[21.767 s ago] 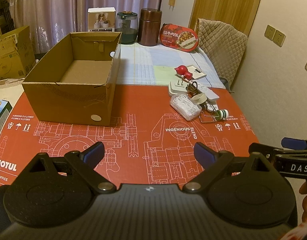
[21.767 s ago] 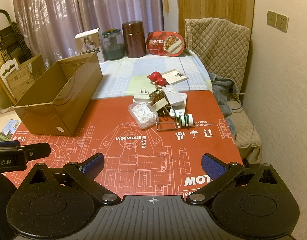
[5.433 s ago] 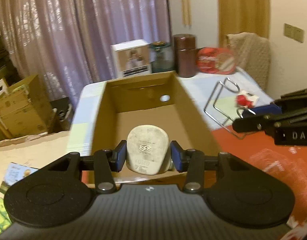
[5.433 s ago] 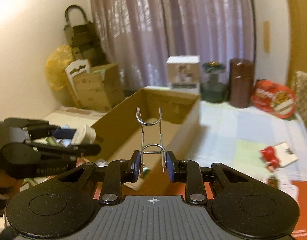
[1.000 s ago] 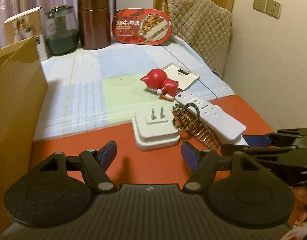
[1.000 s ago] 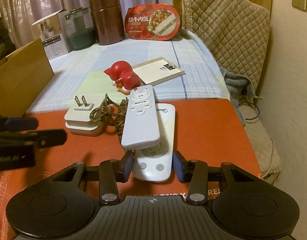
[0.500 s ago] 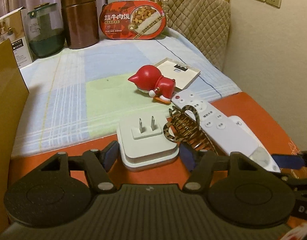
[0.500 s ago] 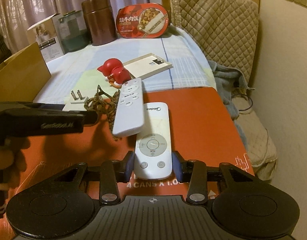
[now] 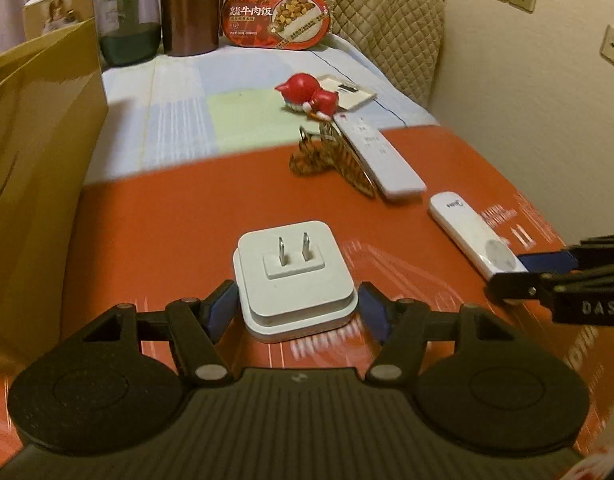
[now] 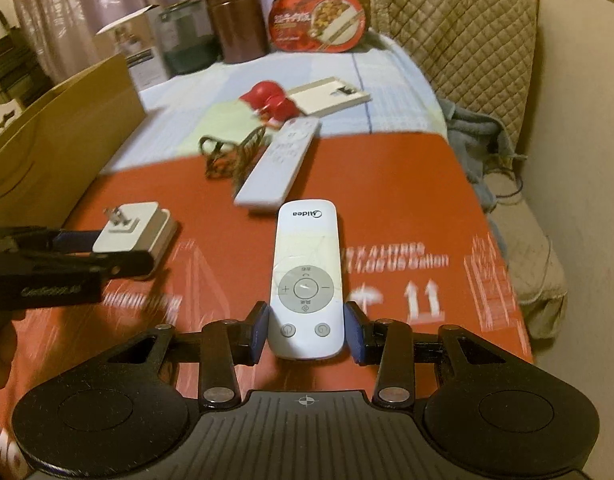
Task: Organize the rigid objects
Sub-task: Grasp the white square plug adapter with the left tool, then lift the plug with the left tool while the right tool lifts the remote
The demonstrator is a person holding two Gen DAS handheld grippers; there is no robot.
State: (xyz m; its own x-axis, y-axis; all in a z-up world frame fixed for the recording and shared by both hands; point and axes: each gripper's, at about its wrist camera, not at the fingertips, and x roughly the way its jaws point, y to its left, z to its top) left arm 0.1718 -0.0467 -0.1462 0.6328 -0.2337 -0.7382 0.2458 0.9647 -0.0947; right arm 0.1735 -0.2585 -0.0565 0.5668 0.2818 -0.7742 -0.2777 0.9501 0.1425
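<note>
Left gripper (image 9: 295, 312) pinches the white plug adapter (image 9: 293, 280) by its two sides; prongs face up and tip toward 12 in the left wrist view. The adapter is squarish, no clear long axis, and sits low over the red mat (image 9: 179, 216); whether it touches the mat I cannot tell.

Right gripper (image 10: 305, 334) is clamped on the button end of the white Midea remote (image 10: 307, 276). Its long axis runs 6 to 12 in the right wrist view, logo end at 12, face up.

A second, longer white remote (image 10: 281, 166) lies at 12 of it, long axis toward 1, propped on a brown hair claw (image 10: 231, 154). Red figurine (image 10: 269, 104) lies beyond. Cardboard box (image 10: 59, 136) stands at 10.
</note>
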